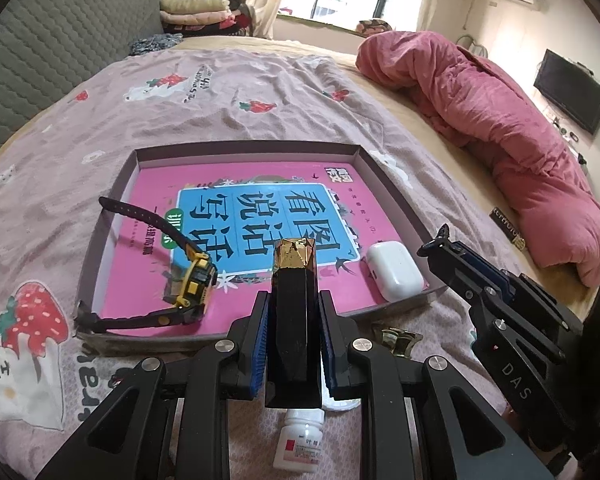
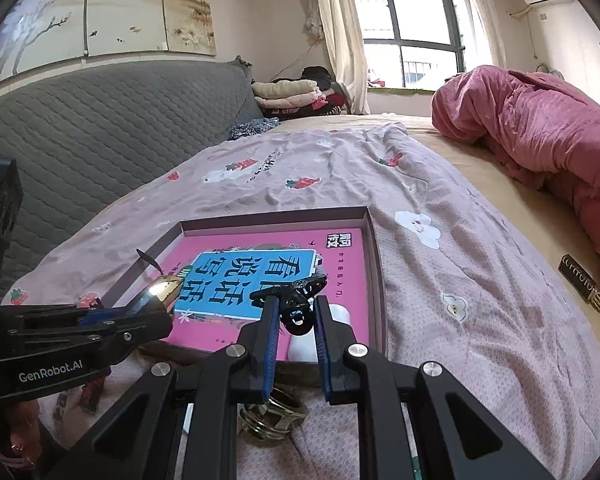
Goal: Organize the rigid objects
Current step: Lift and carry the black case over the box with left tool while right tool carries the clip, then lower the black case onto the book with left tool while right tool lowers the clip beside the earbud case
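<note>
A shallow tray (image 1: 120, 184) with a pink book inside lies on the bed. In it are a yellow-black watch (image 1: 194, 280) and a white earbud case (image 1: 396, 270). My left gripper (image 1: 294, 304) is shut on a black faceted bottle with a gold cap (image 1: 294, 280), held over the tray's near edge; it also shows in the right wrist view (image 2: 162, 292). My right gripper (image 2: 296, 312) is shut on a small black clip-like object (image 2: 298, 304), above the earbud case (image 2: 340, 314). In the left wrist view the right gripper (image 1: 440, 240) is at the tray's right corner.
A white pill bottle (image 1: 300, 440) and a gold metal piece (image 1: 396, 340) lie on the sheet near the tray's front edge. A dark box with a gold end (image 2: 582, 284) lies right. A pink duvet (image 1: 500, 120) is heaped right, a grey headboard (image 2: 80, 128) left.
</note>
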Tool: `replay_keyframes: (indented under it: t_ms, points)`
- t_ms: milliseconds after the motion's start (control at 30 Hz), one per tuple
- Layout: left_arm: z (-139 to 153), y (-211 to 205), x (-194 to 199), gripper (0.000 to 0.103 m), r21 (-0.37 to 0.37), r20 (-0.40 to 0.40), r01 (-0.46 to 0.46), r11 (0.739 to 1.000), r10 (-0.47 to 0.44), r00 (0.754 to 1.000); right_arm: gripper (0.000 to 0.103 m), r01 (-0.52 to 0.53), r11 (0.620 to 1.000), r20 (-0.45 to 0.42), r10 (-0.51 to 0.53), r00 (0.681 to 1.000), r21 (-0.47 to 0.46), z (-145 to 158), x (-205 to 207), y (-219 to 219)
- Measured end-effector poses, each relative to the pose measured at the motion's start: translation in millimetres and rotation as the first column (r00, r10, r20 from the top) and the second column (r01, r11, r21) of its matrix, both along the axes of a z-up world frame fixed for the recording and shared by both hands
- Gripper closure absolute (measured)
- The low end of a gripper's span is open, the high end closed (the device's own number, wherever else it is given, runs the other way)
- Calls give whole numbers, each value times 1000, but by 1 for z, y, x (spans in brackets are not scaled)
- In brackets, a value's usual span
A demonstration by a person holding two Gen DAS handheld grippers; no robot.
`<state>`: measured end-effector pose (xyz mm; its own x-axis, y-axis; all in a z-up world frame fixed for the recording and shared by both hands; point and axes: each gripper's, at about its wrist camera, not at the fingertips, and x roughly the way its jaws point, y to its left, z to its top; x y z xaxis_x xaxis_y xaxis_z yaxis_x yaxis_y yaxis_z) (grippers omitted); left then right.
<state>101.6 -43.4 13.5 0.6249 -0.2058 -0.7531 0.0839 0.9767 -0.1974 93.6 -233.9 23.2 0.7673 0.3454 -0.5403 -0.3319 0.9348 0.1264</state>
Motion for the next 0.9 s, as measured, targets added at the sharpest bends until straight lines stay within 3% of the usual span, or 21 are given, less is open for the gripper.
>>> replay_keyframes:
  t_ms: [900]
  points:
    - [-23, -21, 32, 80, 25, -54, 19, 1000, -18, 998, 86, -16, 999, -90, 13, 996, -31, -23, 22, -7]
